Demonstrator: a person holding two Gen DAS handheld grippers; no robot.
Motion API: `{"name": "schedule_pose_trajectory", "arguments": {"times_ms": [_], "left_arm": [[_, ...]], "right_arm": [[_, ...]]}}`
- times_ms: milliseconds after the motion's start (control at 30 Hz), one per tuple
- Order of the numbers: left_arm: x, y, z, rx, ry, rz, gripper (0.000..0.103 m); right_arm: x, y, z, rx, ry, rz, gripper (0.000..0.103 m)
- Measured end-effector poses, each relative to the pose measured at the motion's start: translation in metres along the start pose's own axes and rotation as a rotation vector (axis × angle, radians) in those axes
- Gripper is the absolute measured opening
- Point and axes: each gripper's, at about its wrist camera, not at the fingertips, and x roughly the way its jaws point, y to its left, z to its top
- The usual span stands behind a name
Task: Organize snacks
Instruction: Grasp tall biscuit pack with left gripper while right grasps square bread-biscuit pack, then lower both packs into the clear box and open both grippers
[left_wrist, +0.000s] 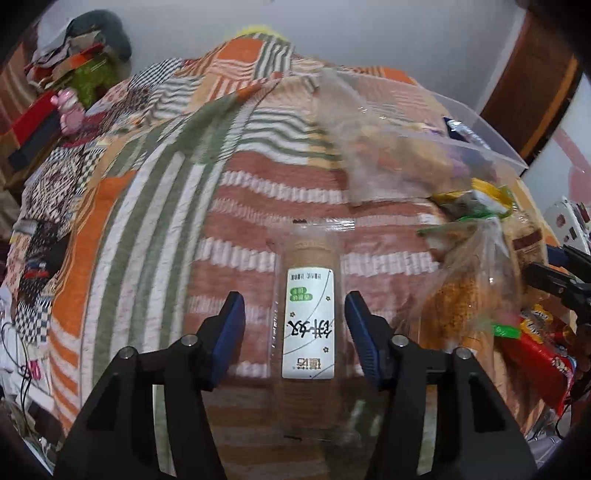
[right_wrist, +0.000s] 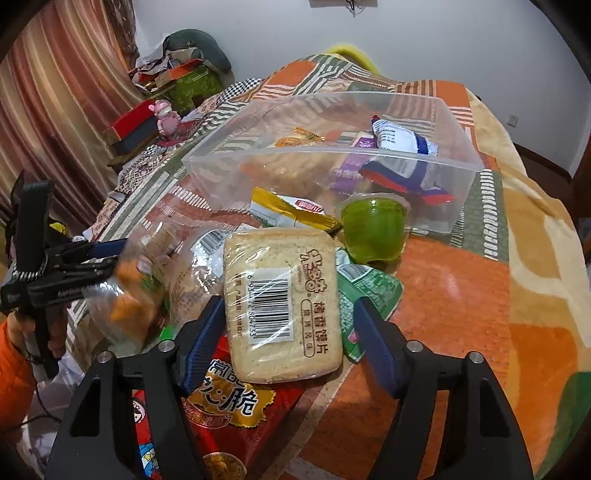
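Observation:
In the left wrist view my left gripper (left_wrist: 295, 325) is open around a clear-wrapped biscuit roll with a white label (left_wrist: 308, 321) lying on the blanket; whether the pads touch it I cannot tell. In the right wrist view my right gripper (right_wrist: 288, 339) is open, its pads on either side of a wrapped toast-slice pack (right_wrist: 282, 302) that lies on a red snack bag (right_wrist: 221, 417). A clear plastic bin (right_wrist: 332, 155) behind holds several snack packets. A green jelly cup (right_wrist: 373, 229), a yellow packet (right_wrist: 291, 210) and a green packet (right_wrist: 369, 295) lie before it.
The patchwork blanket (left_wrist: 147, 206) covers the bed. Boxes, a pink toy (right_wrist: 166, 114) and clutter sit at the far left by a curtain. Clear bags of snacks (left_wrist: 476, 280) lie to the right of the roll. The left gripper shows in the right wrist view (right_wrist: 85, 258).

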Motion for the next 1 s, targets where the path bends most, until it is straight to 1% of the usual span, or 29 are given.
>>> {"name": "schedule_pose_trajectory", "arguments": {"times_ms": [67,100,133,233,300,367,400,433,500,600,833,1000], "left_arm": [[-0.002,0.002,-0.004,0.000,0.007,-0.025,0.056],[-0.003,0.001,-0.005,0.009,0.006,-0.032,0.056],[-0.003,-0.003,-0.007,0.026,0.005,-0.036,0.056],[0.004,-0.011,-0.012,0.062,0.013,-0.022,0.056],[0.012,-0.012,-0.013,0.056,0.022,-0.010,0.055],[0.015,-0.011,-0.012,0.048,0.009,0.002,0.050],[0.015,-0.011,-0.012,0.049,-0.002,0.015,0.042],[0.015,-0.010,-0.011,0.045,-0.007,0.015,0.039],[0.014,-0.008,-0.011,0.030,-0.009,0.004,0.039],[0.010,-0.009,-0.011,0.038,-0.015,0.013,0.039],[-0.019,-0.009,0.005,0.027,-0.090,0.006,0.038],[-0.047,-0.016,0.027,0.040,-0.165,-0.007,0.039]], "right_arm": [[0.001,0.002,0.001,-0.007,0.000,0.002,0.061],[0.002,0.003,0.001,-0.010,0.003,0.009,0.057],[0.003,0.003,0.002,-0.014,0.004,0.007,0.056],[0.003,0.005,0.001,-0.019,-0.003,-0.003,0.055],[0.002,0.006,0.001,-0.020,-0.008,-0.006,0.054],[-0.001,0.006,0.001,-0.016,-0.014,-0.008,0.052],[-0.002,0.005,0.001,-0.015,-0.016,-0.010,0.052],[-0.005,0.004,0.001,-0.013,-0.020,-0.012,0.052],[-0.008,0.002,0.001,-0.007,-0.029,-0.015,0.052],[-0.016,0.000,0.003,-0.007,-0.050,-0.026,0.052],[-0.036,-0.009,0.017,0.004,-0.116,-0.048,0.052],[-0.046,-0.011,0.031,0.001,-0.168,-0.071,0.052]]}}
